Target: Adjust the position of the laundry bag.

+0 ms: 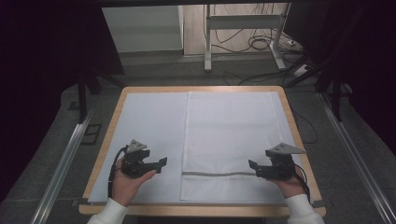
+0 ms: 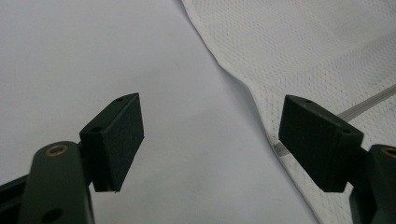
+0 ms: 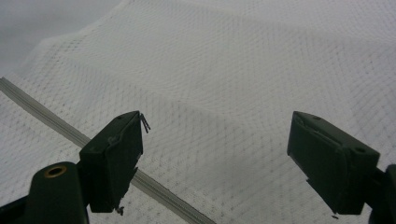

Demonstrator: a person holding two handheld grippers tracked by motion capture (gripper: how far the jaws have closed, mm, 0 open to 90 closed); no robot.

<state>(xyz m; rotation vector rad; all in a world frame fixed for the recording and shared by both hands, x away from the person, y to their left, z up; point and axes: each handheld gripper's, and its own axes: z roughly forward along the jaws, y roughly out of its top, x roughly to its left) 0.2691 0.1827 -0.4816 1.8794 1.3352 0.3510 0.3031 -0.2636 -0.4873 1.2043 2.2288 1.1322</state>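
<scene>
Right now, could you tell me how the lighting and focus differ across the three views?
High view: dim overall, dark surroundings, the mesh bag and table evenly lit, slightly soft. Left gripper view: the left claw is sharp and the bag's edge casts a faint shadow. Right gripper view: the right claw is crisp, while the weave blurs toward the top.

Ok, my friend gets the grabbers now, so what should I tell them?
Left gripper: open, empty, over the pale table cover, just left of the white mesh bag.
Right gripper: open, empty, at the bag's right edge, near the grey zipper.
The bag lies flat on the right half of the table, with its zipper running across close to the person's side.
Done: nothing visible; the bag looks ungrasped.
Left: probably to close in on the bag from both sides and grip it, near the zipper end.
</scene>
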